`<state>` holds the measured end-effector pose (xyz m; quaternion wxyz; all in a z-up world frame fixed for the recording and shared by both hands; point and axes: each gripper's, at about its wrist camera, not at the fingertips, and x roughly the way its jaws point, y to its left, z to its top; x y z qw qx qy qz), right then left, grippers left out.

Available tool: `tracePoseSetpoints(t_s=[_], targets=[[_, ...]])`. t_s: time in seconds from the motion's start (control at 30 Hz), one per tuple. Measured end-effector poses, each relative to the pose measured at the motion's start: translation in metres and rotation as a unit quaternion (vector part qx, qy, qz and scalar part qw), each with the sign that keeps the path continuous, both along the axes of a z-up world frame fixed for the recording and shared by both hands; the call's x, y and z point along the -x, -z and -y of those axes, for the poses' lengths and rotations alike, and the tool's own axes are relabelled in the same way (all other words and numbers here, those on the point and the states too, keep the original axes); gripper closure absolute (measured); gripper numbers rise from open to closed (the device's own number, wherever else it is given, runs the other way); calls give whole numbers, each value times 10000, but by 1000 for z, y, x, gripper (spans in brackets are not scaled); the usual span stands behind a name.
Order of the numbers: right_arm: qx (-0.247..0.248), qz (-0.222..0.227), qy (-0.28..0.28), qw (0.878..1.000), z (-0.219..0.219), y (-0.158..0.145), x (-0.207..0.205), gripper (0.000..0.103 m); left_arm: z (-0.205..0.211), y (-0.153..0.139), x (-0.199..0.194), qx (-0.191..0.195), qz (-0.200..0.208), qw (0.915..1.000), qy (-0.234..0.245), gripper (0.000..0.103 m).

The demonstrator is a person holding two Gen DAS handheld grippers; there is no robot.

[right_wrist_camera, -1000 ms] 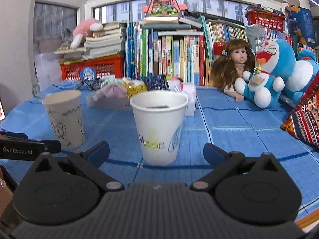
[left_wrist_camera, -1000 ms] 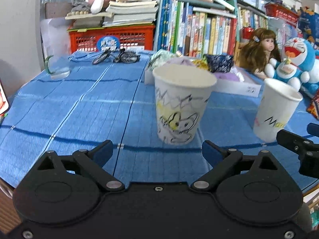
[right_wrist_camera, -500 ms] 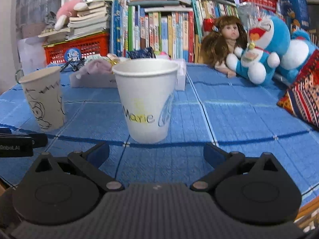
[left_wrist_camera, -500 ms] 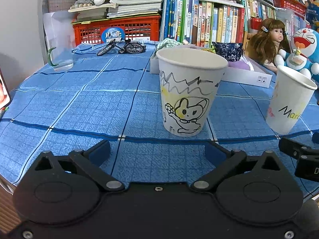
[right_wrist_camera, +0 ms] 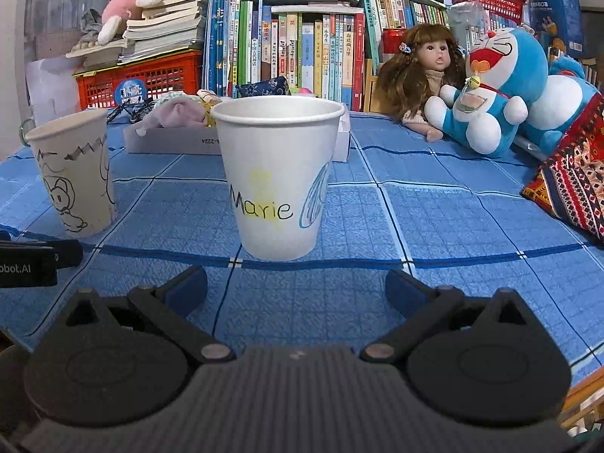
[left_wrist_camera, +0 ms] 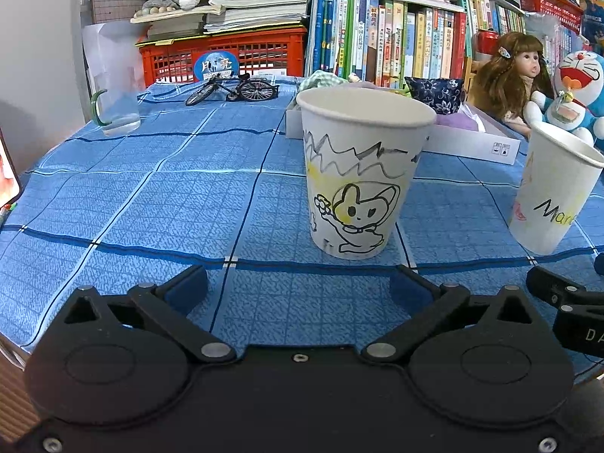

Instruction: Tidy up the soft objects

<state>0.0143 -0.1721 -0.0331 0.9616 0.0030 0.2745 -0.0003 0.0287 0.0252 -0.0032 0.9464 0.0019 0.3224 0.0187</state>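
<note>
A paper cup with a cartoon drawing (left_wrist_camera: 355, 173) stands on the blue checked cloth just ahead of my left gripper (left_wrist_camera: 298, 287), which is open and holds nothing. A second paper cup marked "Marie" (right_wrist_camera: 279, 177) stands just ahead of my right gripper (right_wrist_camera: 296, 287), also open and empty. Each cup shows in the other view: the Marie cup (left_wrist_camera: 555, 192) at the right, the cartoon cup (right_wrist_camera: 73, 173) at the left. Behind the cups lies a shallow white box (left_wrist_camera: 472, 143) with soft cloth pieces, among them a navy floral pouch (left_wrist_camera: 434, 88) and a pale purple cloth (right_wrist_camera: 177, 113).
A doll (right_wrist_camera: 426, 75), a blue plush cat (right_wrist_camera: 490, 87) and a patterned cushion (right_wrist_camera: 573, 181) sit at the right. A row of books (right_wrist_camera: 294, 49), a red crate (left_wrist_camera: 226, 56), a toy bicycle (left_wrist_camera: 234, 88) and a glass mug (left_wrist_camera: 117, 105) line the back.
Both cups look larger and nearer in their views than a second ago. The right gripper has sunk slightly toward the Marie cup. The left fingers have spread a little wider.
</note>
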Motion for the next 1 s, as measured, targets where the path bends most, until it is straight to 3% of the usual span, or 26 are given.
tracePoseSetpoints(t_s=[1.0], targets=[[13,16,50,10000,1,1,0,0,-1,0,-1,-19,0,10000,61,0]])
